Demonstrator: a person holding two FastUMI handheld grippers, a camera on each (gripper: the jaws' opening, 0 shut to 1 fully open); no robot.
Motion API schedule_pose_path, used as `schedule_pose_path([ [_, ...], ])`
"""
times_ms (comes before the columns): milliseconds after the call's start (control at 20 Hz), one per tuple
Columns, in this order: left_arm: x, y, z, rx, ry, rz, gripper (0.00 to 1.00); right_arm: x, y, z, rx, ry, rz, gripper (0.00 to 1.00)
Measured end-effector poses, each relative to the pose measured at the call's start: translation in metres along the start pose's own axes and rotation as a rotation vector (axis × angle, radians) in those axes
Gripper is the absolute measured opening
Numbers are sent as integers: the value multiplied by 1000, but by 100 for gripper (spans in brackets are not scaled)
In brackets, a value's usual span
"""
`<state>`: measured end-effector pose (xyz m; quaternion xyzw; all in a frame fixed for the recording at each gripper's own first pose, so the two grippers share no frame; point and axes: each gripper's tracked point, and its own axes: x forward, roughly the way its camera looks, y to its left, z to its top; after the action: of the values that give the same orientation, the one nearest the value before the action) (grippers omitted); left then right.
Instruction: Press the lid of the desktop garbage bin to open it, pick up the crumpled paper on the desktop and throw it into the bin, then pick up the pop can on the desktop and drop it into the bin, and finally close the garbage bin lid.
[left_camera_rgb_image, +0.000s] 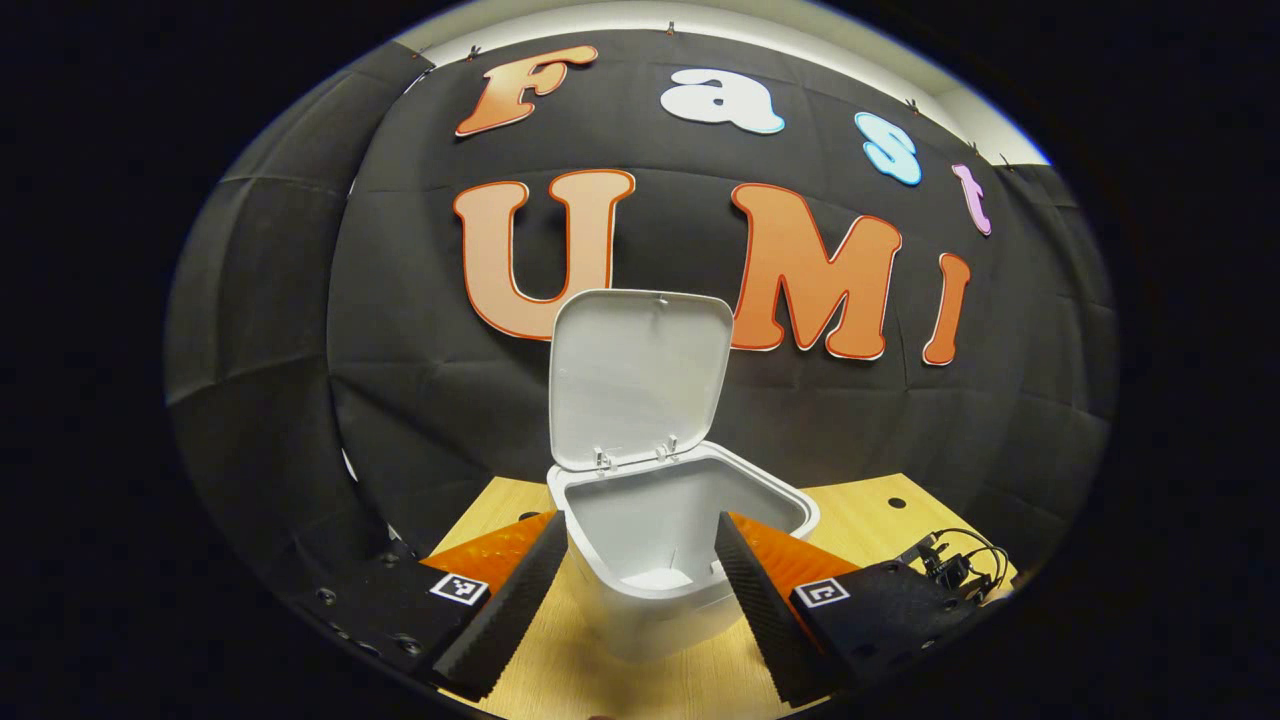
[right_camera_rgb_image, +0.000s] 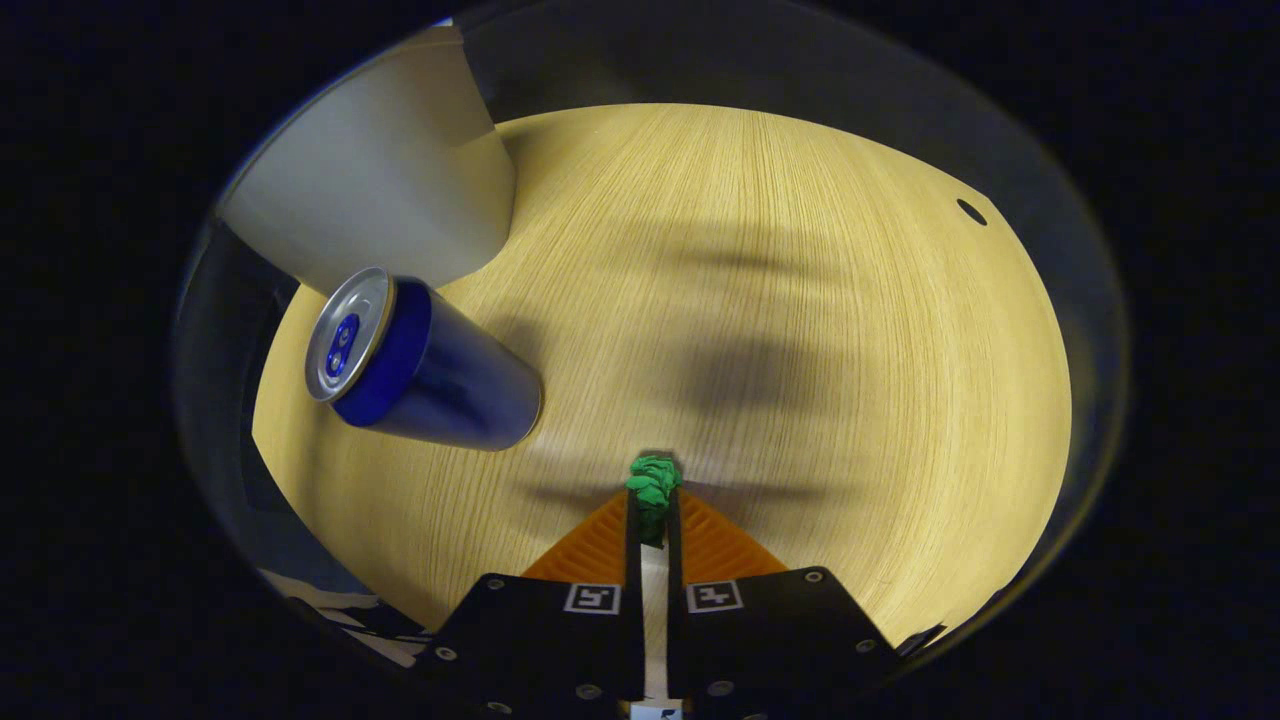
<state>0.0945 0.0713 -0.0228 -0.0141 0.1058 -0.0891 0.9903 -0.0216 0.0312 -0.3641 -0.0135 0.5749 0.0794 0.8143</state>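
No legible text or labels

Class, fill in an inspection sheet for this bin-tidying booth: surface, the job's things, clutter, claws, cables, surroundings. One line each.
Surface: pale wooden table, with a small round hole near its edge.
Job's things: white bin stands with its lid up; something pale lies at its bottom. Blue can stands on the table beside the bin. Green crumpled paper is pinched at the right claw's tip.
Clutter: nothing seen.
Claws: left claw open, pointed at the bin; right claw shut on the paper.
Cables: black cable bundle at the table's edge.
Surroundings: black cloth wall behind the table.
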Motion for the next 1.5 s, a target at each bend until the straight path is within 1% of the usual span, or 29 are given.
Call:
schedule_pose_path([
  [100, 1, -4, 0, -2, -2, -5, 95, -2, -1, 0, 1, -11, -9, 5],
  [250, -2, -5, 1, 3, -5, -9, 95, -15, -3, 9, 16, -64, -6, 5],
  [350, -5, -8, 2, 0, -9, -17, 95, -34, -5, 17, 36, -96, 8, 5],
  [500, -7, -13, 3, -8, -11, -29, 95, -65, -5, 36, 54, -189, 12, 5],
  [700, -10, -25, 4, -13, -12, -53, 95, -122, -6, 71, 53, -337, 23, 5],
  [850, -12, -34, 2, -16, -10, -73, 95, -176, -2, 102, 36, -465, 23, 4],
  [1050, -16, -44, 1, -1, -15, -83, 95, -251, 2, 144, 3, -630, 52, 4],
  [1150, -18, -47, -1, 1, -14, -89, 95, -284, 14, 171, -30, -702, 75, 4],
  [1250, -22, -47, -7, -16, 1, -97, 95, -306, 29, 193, -70, -763, 99, 4],
  [1350, -26, -44, -14, -29, 13, -93, 95, -324, 51, 219, -112, -823, 133, 5],
  [1500, -33, -32, -14, -24, 12, -73, 95, -338, 86, 244, -174, -869, 191, 4],
])
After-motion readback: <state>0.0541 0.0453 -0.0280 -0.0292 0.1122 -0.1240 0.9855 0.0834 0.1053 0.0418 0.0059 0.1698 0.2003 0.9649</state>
